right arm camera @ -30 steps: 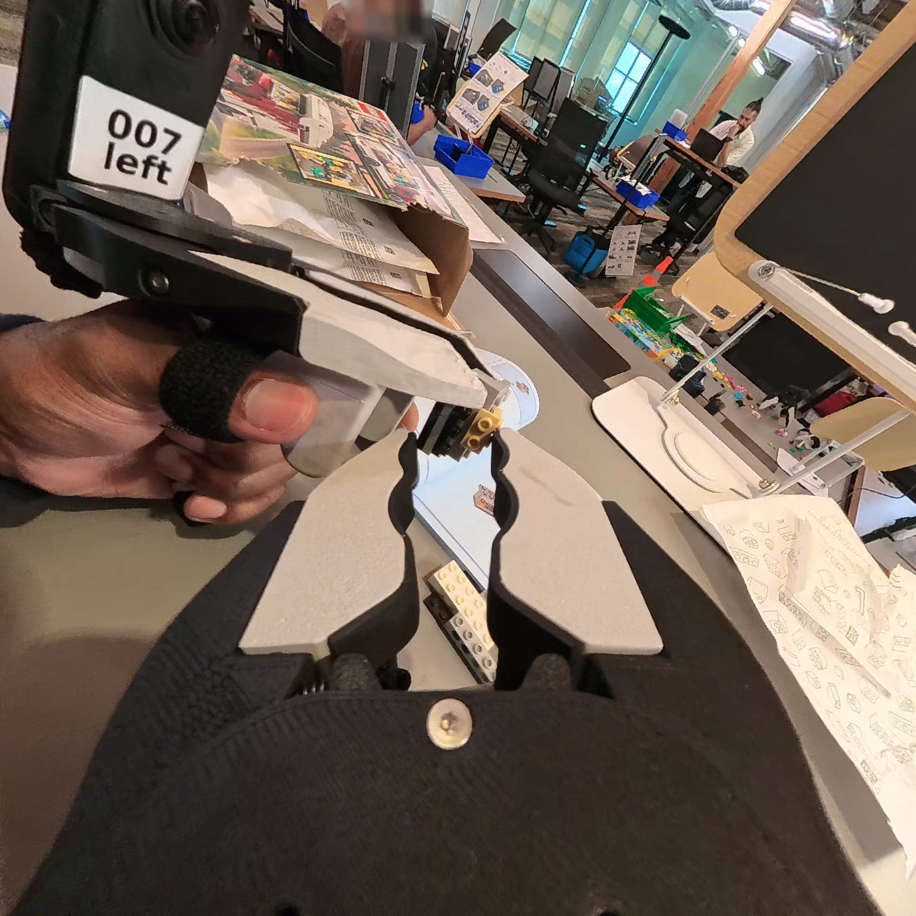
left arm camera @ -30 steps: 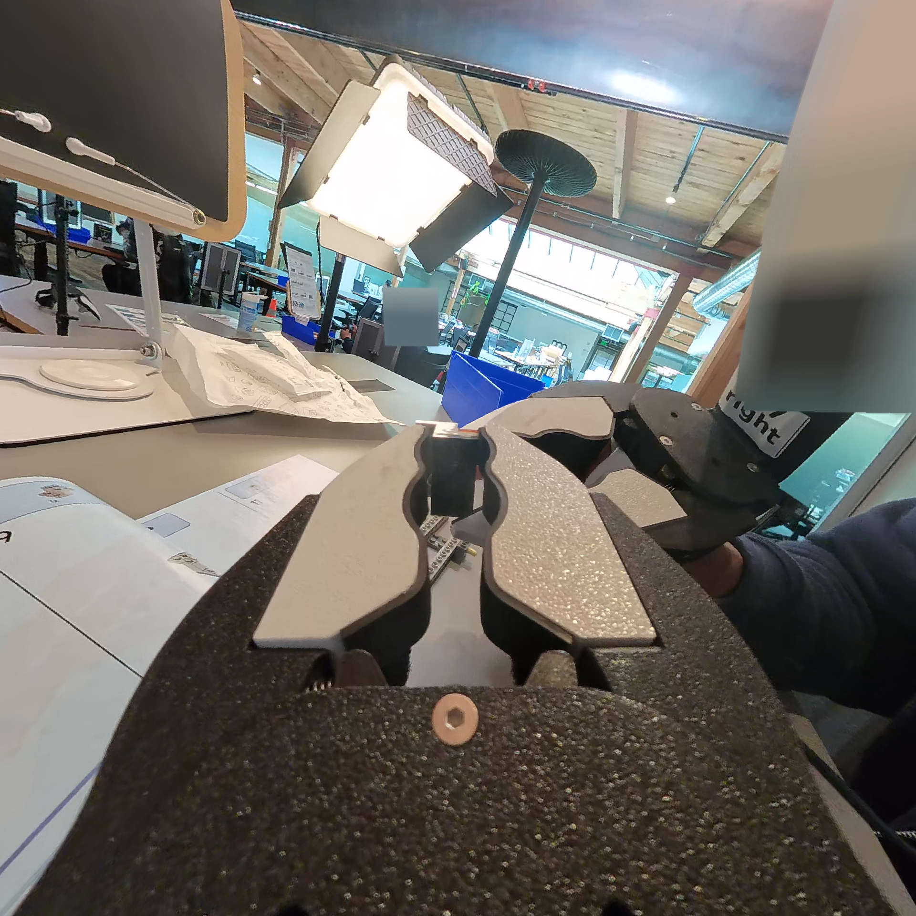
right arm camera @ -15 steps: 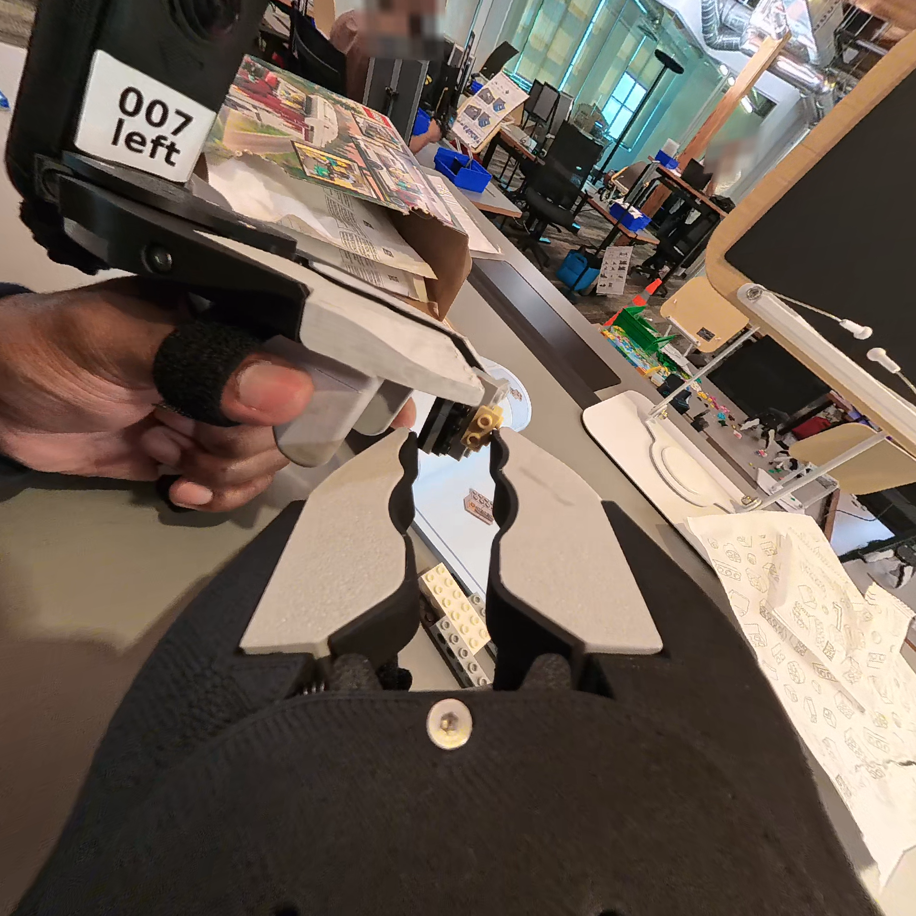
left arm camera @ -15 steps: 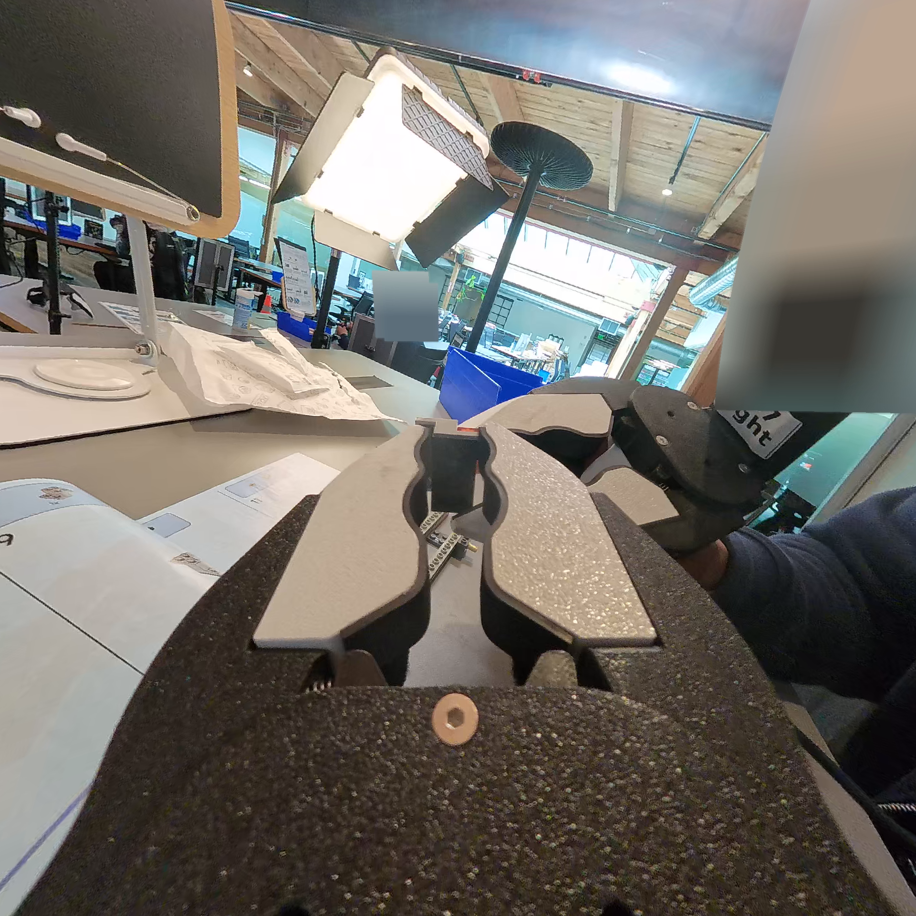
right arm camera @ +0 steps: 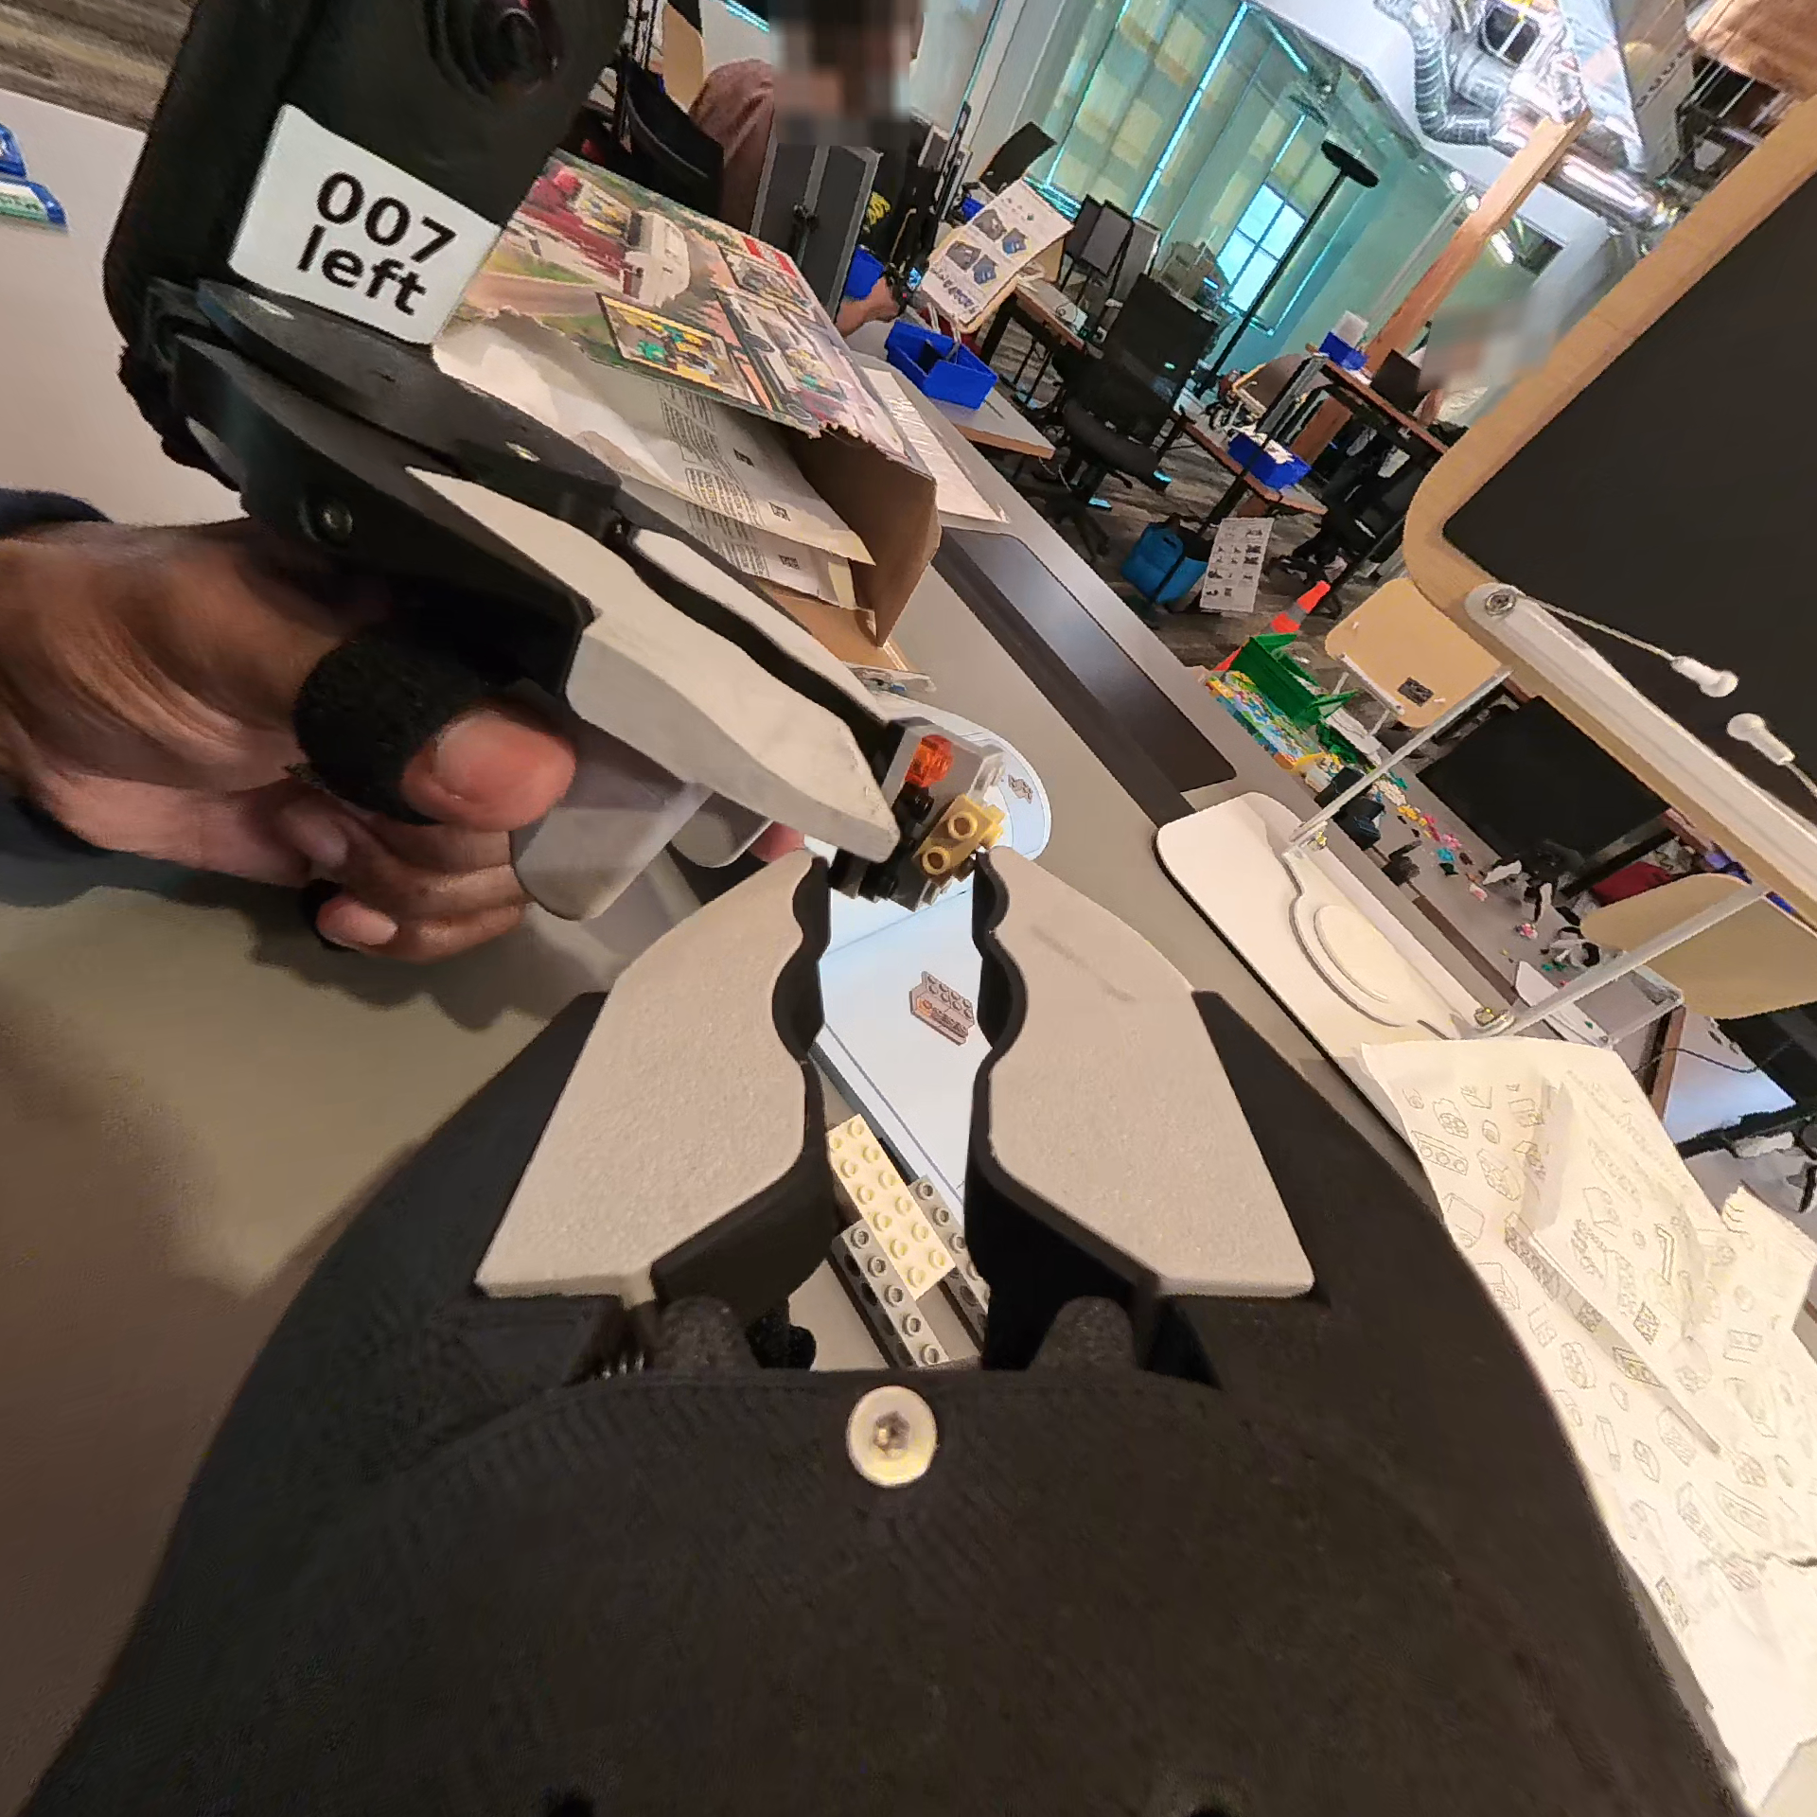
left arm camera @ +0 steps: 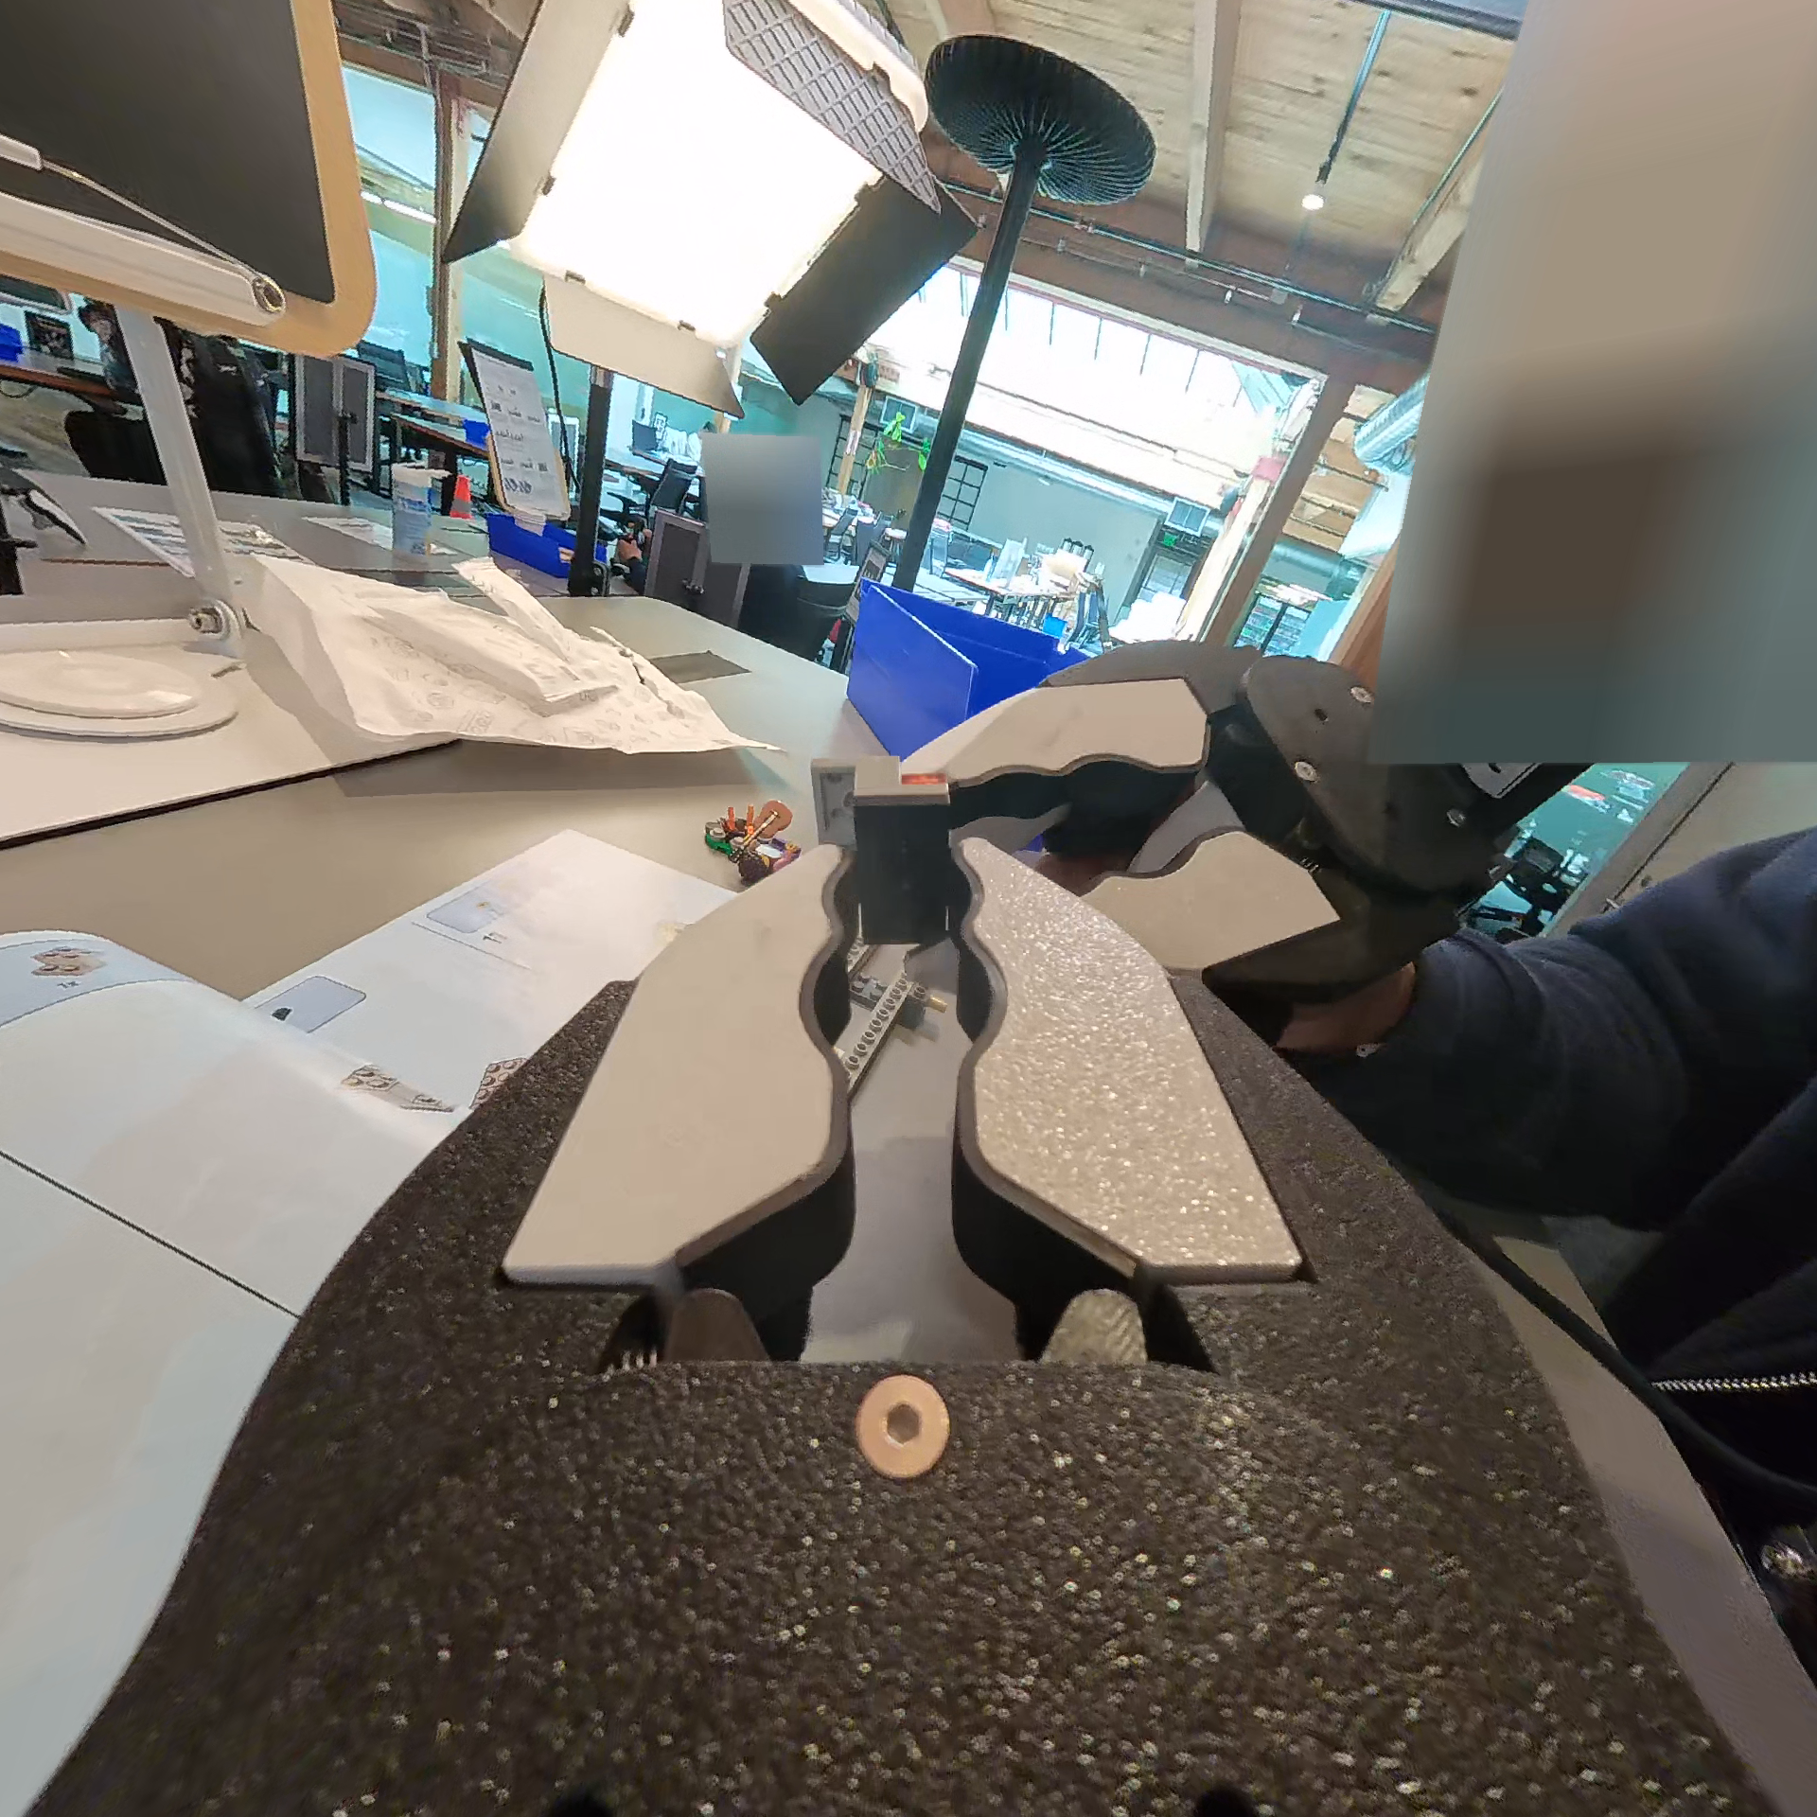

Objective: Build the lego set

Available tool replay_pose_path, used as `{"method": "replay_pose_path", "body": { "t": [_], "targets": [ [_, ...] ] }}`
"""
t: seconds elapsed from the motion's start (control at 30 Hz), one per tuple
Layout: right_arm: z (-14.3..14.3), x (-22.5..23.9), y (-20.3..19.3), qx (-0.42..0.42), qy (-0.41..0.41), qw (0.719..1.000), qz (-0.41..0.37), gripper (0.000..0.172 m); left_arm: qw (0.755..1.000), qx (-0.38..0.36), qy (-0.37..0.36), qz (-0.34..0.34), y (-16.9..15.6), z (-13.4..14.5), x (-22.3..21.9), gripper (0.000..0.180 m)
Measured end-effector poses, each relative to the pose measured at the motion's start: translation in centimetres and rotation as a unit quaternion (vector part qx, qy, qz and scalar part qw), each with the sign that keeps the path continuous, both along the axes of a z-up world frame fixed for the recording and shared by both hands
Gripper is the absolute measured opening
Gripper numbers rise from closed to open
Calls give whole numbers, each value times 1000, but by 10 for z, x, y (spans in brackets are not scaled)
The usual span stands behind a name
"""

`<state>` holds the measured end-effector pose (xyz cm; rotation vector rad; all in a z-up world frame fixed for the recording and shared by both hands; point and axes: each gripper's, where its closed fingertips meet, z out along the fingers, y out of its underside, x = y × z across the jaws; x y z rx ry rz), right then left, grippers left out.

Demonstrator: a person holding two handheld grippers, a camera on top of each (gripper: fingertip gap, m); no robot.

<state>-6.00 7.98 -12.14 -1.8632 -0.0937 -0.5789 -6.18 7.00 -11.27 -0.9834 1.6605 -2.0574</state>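
1. The grey bench (left arm camera: 246, 875) carries everything; an open instruction booklet (left arm camera: 147, 1111) lies along its near left edge in the left wrist view, and a crumpled printed paper bag (left arm camera: 462, 669) lies farther back against a white lamp base (left arm camera: 108, 688).
2. A torn brown cardboard box (right arm camera: 885, 521) with a colourful printed lid stands at the bench's far side in the right wrist view; white leaflets stick out of its open end, and what else it contains cannot be seen.
3. A blue plastic bin (left arm camera: 924, 659) stands at the bench's far edge behind the grippers; its inside is hidden.
4. The left gripper (left arm camera: 903, 885), held by a hand (right arm camera: 246, 728), has its fingers clamped on a small brick assembly (left arm camera: 900, 865) of black and grey pieces, lifted above the bench near its middle. From the other side the assembly shows an orange stud and a tan brick (right arm camera: 959, 836).
5. The right gripper (right arm camera: 893, 875) has its fingers apart, and the tan brick end of the assembly sits right at their tips; whether the pads press on it cannot be told.
6. A cream studded plate on grey beams (right arm camera: 895, 1229) lies on the bench beneath the right gripper.
7. A small cluster of colourful pieces (left arm camera: 752, 836) rests just beyond the booklet.
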Motion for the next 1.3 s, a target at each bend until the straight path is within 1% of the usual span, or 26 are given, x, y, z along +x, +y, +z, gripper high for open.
{"method": "replay_pose_path", "body": {
  "t": [0.1,0.23,0.37,0.6,0.67,0.73,0.97,1.13,1.17,1.23,1.3],
  "targets": [
    [0,-1,-1,-8,-12,1000,18,28,1000,8,-1,-5,-1,-1,-1,16],
    [-2,-4,-2,-27,-50,998,42,29,999,31,-4,-11,-2,-3,-3,16],
    [-4,-5,-4,-35,-61,996,56,29,999,39,-4,-17,-3,-4,-4,16],
    [-6,-6,-6,-46,-73,994,70,28,999,46,-3,-23,-5,-6,-5,16],
    [-9,-5,-7,-50,-75,994,69,25,999,46,0,-26,-5,-6,-6,16],
    [-9,-4,-6,-47,-73,994,67,21,999,45,1,-28,-5,-6,-6,16],
    [-7,-6,-5,-33,-51,996,73,21,999,29,4,-37,-4,-5,-7,17],
    [-1,-6,-2,4,-7,997,73,23,997,-40,25,-59,0,1,-6,17],
    [1,-5,-2,14,2,997,69,29,996,-59,24,-60,2,5,-6,17],
    [5,-4,-2,35,24,997,67,36,992,-110,24,-62,9,13,-6,17],
    [11,-5,0,63,35,995,64,40,982,-172,31,-67,18,19,-5,17]
  ]
}}
